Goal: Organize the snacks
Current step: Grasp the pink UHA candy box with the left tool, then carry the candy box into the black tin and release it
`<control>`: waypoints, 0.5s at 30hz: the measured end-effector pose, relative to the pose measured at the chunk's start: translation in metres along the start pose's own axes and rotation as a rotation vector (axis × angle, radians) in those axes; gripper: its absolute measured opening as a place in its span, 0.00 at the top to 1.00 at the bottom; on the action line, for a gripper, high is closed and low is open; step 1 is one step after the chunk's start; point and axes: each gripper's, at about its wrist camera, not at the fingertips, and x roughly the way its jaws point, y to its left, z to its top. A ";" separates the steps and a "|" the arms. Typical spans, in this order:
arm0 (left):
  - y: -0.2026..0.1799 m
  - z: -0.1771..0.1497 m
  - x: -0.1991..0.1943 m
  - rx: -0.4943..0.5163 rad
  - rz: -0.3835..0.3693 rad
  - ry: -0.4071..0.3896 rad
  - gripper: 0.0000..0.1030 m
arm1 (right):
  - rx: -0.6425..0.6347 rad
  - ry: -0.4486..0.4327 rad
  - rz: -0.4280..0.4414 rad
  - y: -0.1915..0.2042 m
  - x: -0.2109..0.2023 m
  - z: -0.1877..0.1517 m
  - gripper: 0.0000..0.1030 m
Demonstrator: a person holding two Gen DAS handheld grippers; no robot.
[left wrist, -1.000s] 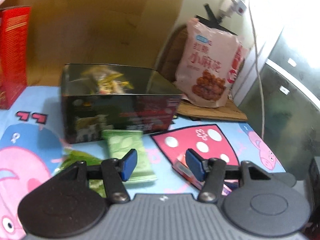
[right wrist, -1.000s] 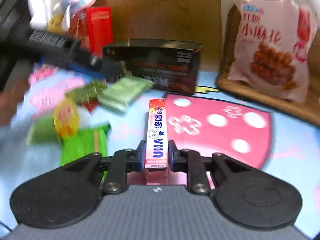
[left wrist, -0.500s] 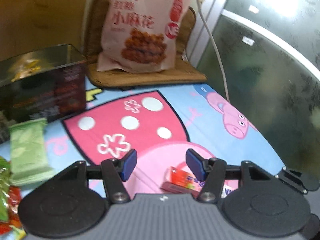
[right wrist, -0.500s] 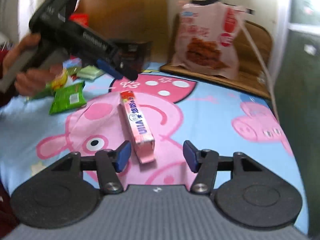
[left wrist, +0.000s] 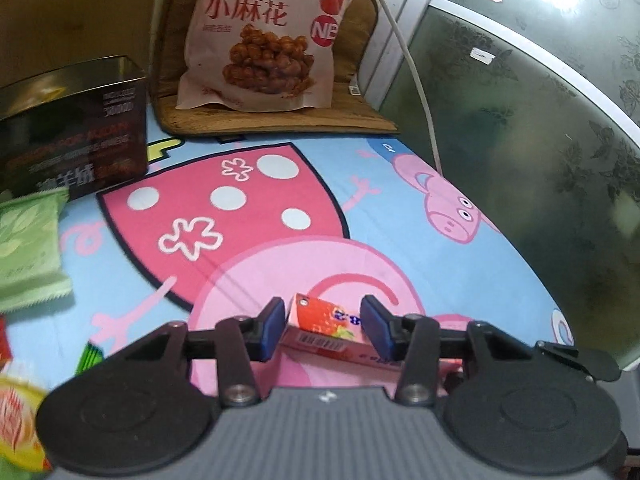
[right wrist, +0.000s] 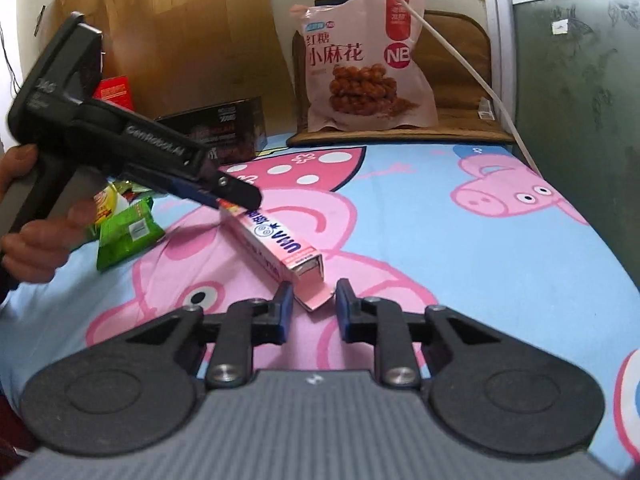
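A long pink candy box (right wrist: 276,240) lies slantwise on the cartoon-pig cloth (right wrist: 440,248). Its near end has an open flap. My right gripper (right wrist: 314,308) is closing, and its pads press that flap from both sides. My left gripper (left wrist: 324,328) is closing over the far, strawberry-printed end of the candy box (left wrist: 320,318). A thin gap still shows at its left pad. In the right wrist view the left gripper (right wrist: 240,198) reaches in from the left, held by a hand (right wrist: 32,232).
A dark open tin (left wrist: 80,136) stands at the back left, with a pale green packet (left wrist: 28,248) in front of it. A big pink snack bag (left wrist: 260,40) leans on a woven mat (left wrist: 280,126). A white cable (left wrist: 420,80) and glass doors (left wrist: 540,128) border the right. More green packets (right wrist: 128,232) lie left.
My right gripper let go of the candy box, drew back and narrowed around its flap. My left gripper swung right from the tin to the box's far end, and its jaws narrowed.
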 end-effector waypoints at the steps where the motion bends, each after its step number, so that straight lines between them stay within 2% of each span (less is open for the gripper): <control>1: 0.000 -0.001 -0.003 -0.010 -0.001 -0.001 0.59 | 0.003 -0.003 0.000 0.000 0.001 0.001 0.75; 5: 0.006 -0.004 -0.012 -0.049 -0.014 -0.011 0.60 | 0.036 -0.032 0.024 0.001 -0.001 0.004 0.75; 6: 0.008 -0.004 -0.013 -0.060 -0.011 -0.012 0.60 | 0.039 -0.036 0.040 0.001 0.000 0.007 0.78; 10: 0.019 -0.001 -0.014 -0.090 0.025 -0.024 0.60 | 0.009 -0.027 0.059 0.010 0.012 0.014 0.79; 15: 0.024 -0.002 -0.013 -0.097 0.015 -0.019 0.59 | -0.047 -0.040 0.048 0.018 0.016 0.016 0.73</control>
